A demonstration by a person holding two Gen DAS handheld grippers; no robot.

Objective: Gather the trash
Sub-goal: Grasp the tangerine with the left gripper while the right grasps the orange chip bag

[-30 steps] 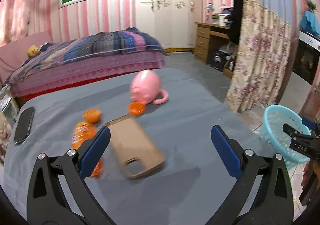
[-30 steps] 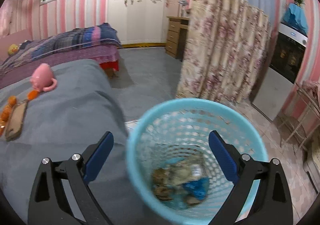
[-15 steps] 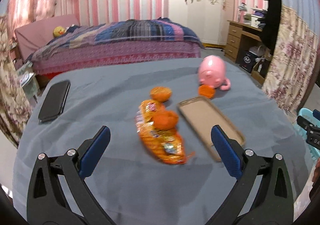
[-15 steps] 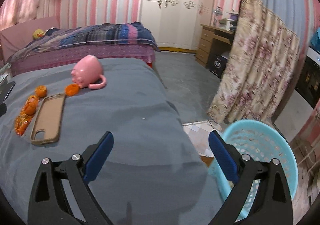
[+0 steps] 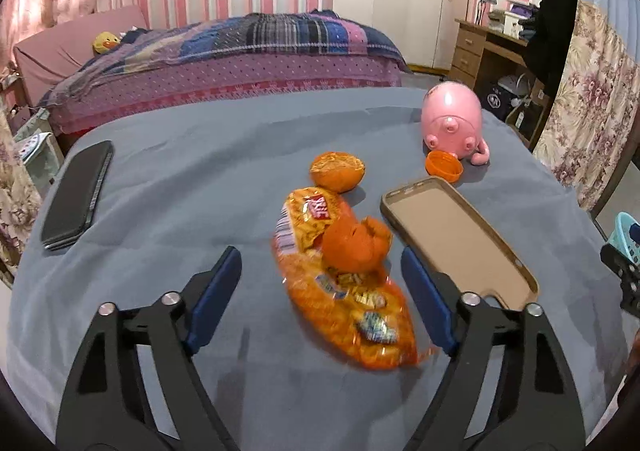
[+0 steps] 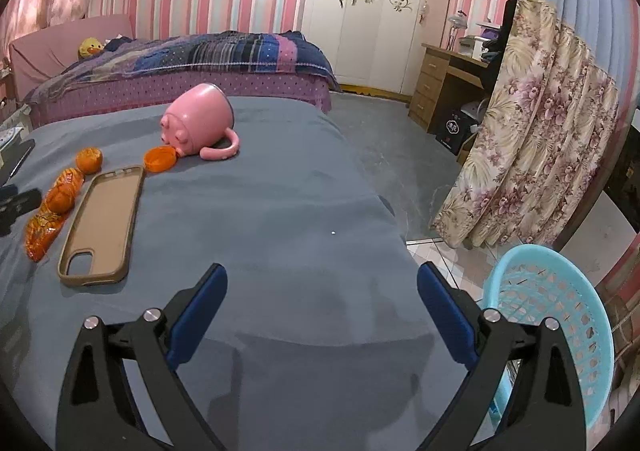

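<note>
While a sec ago it faced the phone case, left gripper (image 5: pixel 321 293) now straddles orange snack wrapper (image 5: pixel 348 303), jaws closing, not yet touching; pickup looks imminent. Right gripper (image 6: pixel 322 317) released, empty, w/ blue basket (image 6: pixel 560 315) near right.

Snack wrapper (image 5: pixel 344 291) lies between left gripper (image 5: pixel 322 291) fingers, peel piece (image 5: pixel 356 243) on it. Phone case (image 5: pixel 456 243) right of the tool, phone (image 5: pixel 78 195) far left. Basket (image 6: pixel 552 327) beside right gripper (image 6: pixel 322 315), on its right.
</note>
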